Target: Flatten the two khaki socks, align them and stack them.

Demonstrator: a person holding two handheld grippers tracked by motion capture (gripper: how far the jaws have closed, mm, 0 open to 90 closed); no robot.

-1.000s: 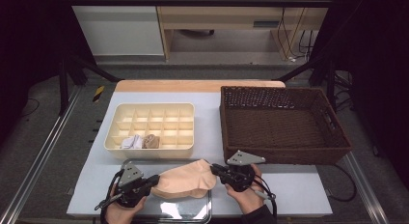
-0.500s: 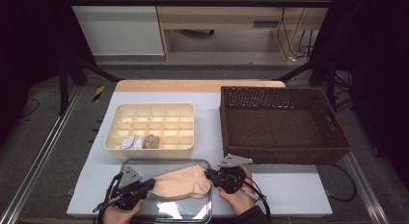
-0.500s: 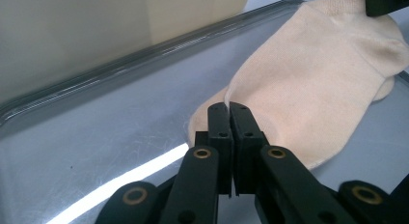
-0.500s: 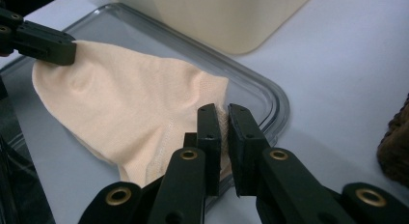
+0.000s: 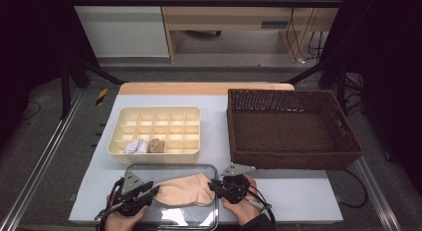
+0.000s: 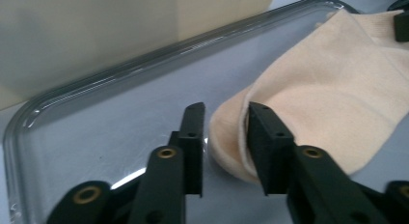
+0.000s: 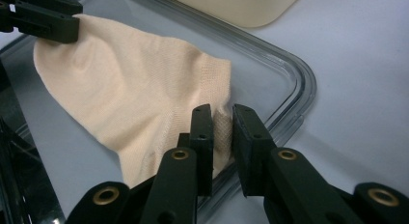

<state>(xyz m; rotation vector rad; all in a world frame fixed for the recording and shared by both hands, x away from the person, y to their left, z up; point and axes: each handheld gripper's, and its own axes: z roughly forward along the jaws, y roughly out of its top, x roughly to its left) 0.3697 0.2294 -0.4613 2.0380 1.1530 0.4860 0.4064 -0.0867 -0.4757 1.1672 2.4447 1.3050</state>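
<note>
The left hand-held gripper (image 5: 149,191) has just been opening: its jaws stand moderately apart around the toe end of the peach sock (image 5: 185,191), no longer pressing it. The sock lies flat in the clear tray (image 5: 149,169) at the counter's (image 5: 298,201) near edge. The right hand-held gripper (image 5: 215,185) has just opened slightly too, its narrow jaws straddling the sock's cuff over the tray's rim.

Peach sock (image 5: 185,190), cream organiser (image 5: 155,134), dark brown woven basket (image 5: 291,129).
</note>
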